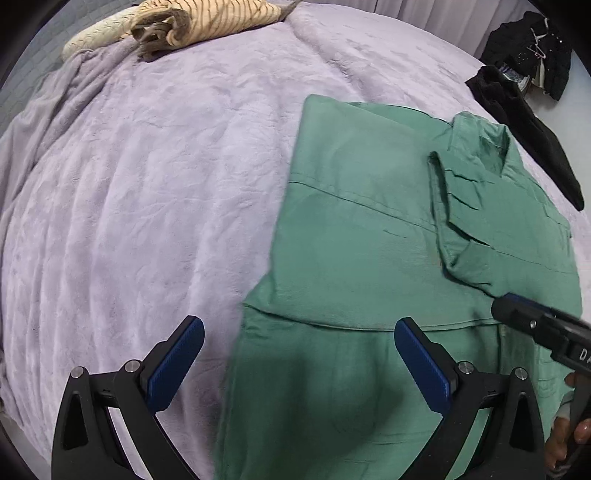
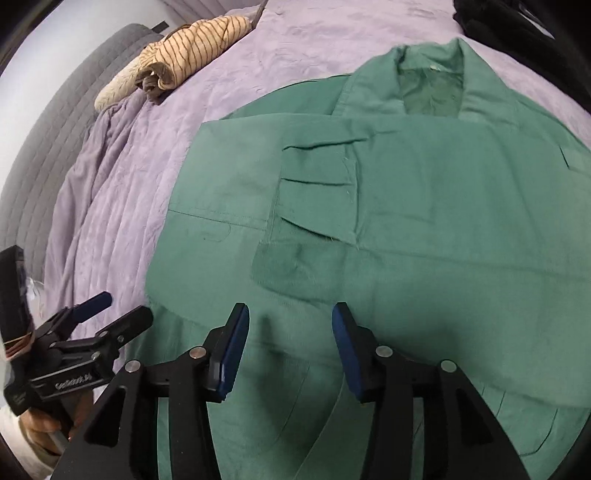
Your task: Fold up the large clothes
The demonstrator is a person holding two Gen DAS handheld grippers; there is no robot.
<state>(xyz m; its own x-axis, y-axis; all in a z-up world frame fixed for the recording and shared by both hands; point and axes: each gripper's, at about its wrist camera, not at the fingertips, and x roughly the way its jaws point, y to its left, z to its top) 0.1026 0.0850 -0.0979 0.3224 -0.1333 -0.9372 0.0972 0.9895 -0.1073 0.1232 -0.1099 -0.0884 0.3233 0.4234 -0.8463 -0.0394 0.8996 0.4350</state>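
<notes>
Here the right gripper [image 2: 290, 349] hangs released with nothing between its pads above the near part of the green jacket [image 2: 424, 206], the left gripper [image 1: 299, 354] likewise wide and empty at the jacket's left edge, on the lilac bed [image 1: 155, 177], striped clothes [image 1: 207, 22] far off.

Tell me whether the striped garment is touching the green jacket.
Apart. The left wrist view shows the striped garment at the bed's far end, with bare lilac blanket between it and the green jacket.
</notes>
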